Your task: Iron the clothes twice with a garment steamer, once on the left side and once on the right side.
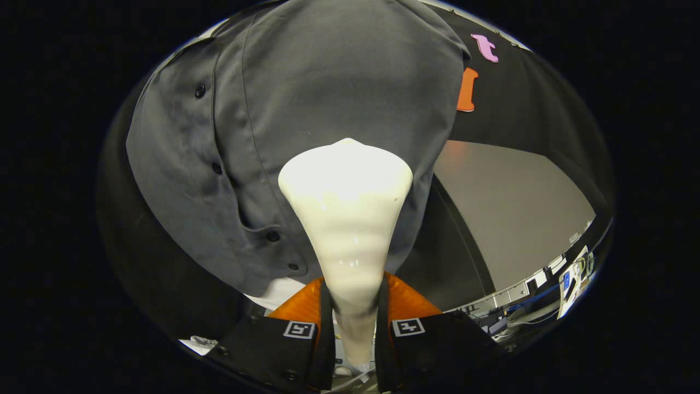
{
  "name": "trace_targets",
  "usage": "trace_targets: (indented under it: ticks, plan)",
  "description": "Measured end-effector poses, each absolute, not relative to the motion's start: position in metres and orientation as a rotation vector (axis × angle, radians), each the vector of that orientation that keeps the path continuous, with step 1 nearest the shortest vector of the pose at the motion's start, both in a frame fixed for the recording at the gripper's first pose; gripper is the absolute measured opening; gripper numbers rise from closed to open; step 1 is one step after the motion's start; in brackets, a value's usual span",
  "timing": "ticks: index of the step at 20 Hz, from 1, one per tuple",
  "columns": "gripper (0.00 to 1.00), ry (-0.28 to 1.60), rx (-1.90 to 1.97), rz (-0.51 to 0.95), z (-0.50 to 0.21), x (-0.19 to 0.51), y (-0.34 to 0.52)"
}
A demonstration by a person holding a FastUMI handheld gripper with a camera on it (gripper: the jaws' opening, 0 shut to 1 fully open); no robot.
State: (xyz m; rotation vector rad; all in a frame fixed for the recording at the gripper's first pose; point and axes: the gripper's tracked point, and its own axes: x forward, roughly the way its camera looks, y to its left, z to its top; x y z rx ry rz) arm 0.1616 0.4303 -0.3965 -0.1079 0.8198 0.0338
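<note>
A white garment steamer [345, 219] stands up between my two fingers, its narrow handle pinched by both of them and its wide head pointing away from me. My gripper [354, 323] is shut on that handle. Straight ahead hangs a dark grey button-up shirt [306, 109], and the steamer head rests against or very near its lower half, right of the button placket [219, 169]. The shirt's hem [257, 273] curls just left of the steamer's neck. Whether the head truly touches the cloth cannot be told.
The black booth wall [525, 109] stands behind the shirt. To the right, a grey floor or panel [508, 208] leads to a far bench with equipment and cables [569, 273]. Something white [276, 293] lies below the shirt's hem.
</note>
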Motion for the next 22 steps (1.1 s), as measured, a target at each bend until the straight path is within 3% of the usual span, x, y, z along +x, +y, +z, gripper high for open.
trace_targets:
  ticks: [22]
  plan:
    - [0.37,0.999,-0.132,0.027,-0.477,0.149,0.424]
